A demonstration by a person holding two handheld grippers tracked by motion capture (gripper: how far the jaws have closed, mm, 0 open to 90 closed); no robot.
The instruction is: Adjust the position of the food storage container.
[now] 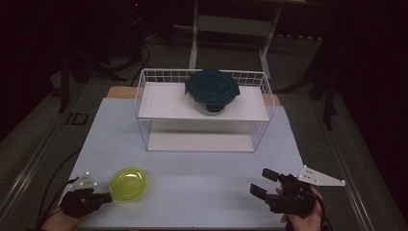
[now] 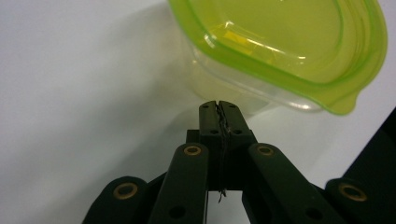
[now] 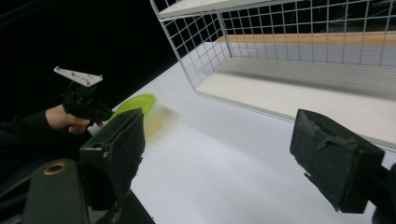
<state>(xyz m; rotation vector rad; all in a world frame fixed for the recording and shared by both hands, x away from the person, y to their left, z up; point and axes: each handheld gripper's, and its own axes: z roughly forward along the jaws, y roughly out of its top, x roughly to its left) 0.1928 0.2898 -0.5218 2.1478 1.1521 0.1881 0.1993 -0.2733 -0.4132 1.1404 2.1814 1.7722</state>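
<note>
A yellow-green lidded plastic container (image 1: pixel 128 184) (image 2: pixel 280 42) sits on the white table near the front left. My left gripper (image 1: pixel 108 197) (image 2: pixel 218 109) lies low at its left side, jaws pressed together with nothing between them, tips right at the container's clear wall; I cannot tell whether they touch it. The same container (image 3: pixel 137 105) and left gripper (image 3: pixel 107 113) appear far off in the right gripper view. My right gripper (image 1: pixel 262 182) (image 3: pixel 219 140) is held at the front right, jaws wide open and empty, pointing toward the rack.
A white wire rack (image 1: pixel 144 96) (image 3: pixel 280 42) with two shelves stands at the back middle of the table. On its upper shelf rests a round glass container with a dark teal lid (image 1: pixel 212 89). The table sheet (image 1: pixel 202 168) lies bare between the rack and the grippers.
</note>
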